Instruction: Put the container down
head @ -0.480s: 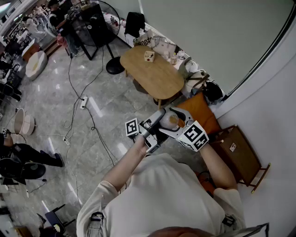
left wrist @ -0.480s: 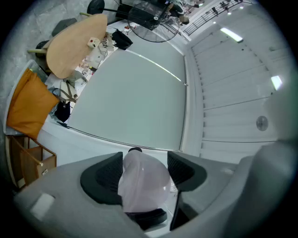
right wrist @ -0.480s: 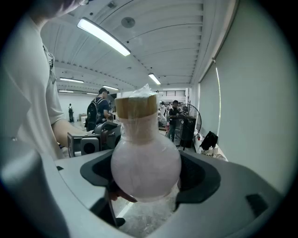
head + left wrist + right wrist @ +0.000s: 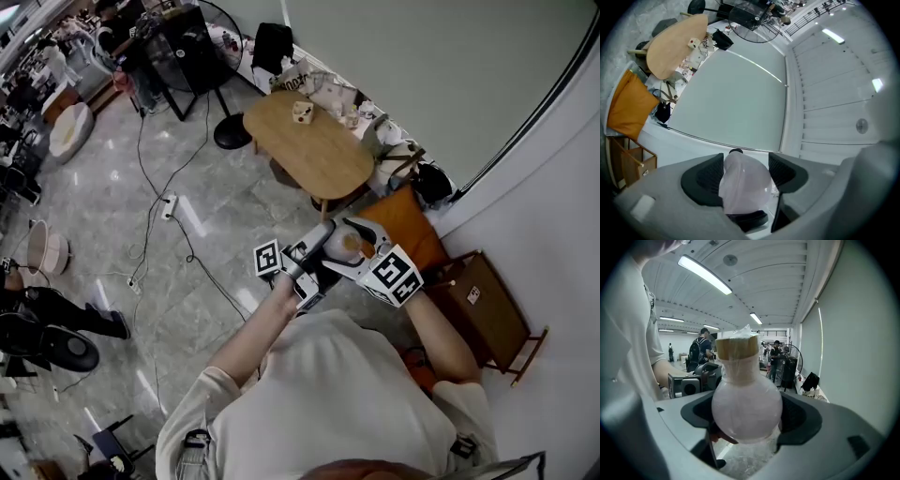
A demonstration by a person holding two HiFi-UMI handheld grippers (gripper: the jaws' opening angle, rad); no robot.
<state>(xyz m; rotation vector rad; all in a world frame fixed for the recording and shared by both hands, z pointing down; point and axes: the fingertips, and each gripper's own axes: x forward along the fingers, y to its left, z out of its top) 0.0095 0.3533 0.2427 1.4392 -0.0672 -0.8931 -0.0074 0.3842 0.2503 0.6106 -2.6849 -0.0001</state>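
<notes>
The left hand-held gripper (image 4: 746, 174) was closed on the container (image 4: 743, 183). The round, cloudy belly of the container sat between its two dark pads (image 4: 708, 180) and touched both. The right hand-held gripper (image 4: 747, 416) was closed on the same container from the other side, and the round belly filled the space between its jaws. In the right gripper view the container stood up straight, with a brown cork (image 4: 737, 348) in its short neck. From the head view, the two hand-held grippers met in front of the person's chest (image 4: 328, 394), and the container was up in the air between them. Each one had a cube with black and white squares, one on the left (image 4: 268, 258) and one on the right (image 4: 394, 275). The container was not on anything. Below it was the shiny grey floor (image 4: 94, 187) with thin black cables (image 4: 155, 225) lying on it. An orange cushion (image 4: 405, 225) and a brown wooden stand (image 4: 487, 309) were by the white wall, near the right arm. Farther off stood an oval wooden tabletop (image 4: 309, 145) with a small box (image 4: 302, 112) on it, well apart from the container. A big round fan (image 4: 192, 47) stood past the tabletop.
</notes>
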